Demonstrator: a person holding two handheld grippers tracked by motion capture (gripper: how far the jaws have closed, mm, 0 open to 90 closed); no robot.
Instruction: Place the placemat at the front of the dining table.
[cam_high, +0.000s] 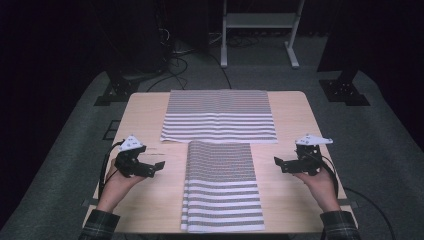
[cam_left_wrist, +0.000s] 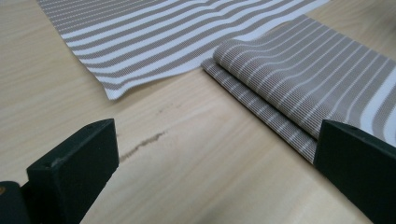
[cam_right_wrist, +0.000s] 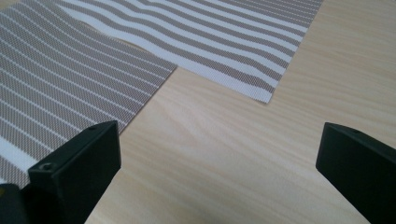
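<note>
The folded mat (cam_high: 221, 187) lies at the middle of the desk (cam_high: 145, 112), running from its centre to the near edge, with its layered fold visible in the left gripper view. The flat mat (cam_high: 219, 116) lies behind it, along the far edge, the two nearly touching. The left gripper (cam_high: 159, 165) hovers near the left edge, jaws apart, holding nothing. The right gripper (cam_high: 276, 163) hovers near the right edge, jaws apart, holding nothing. Both jaw pairs point inward at the folded mat, just beside it.
</note>
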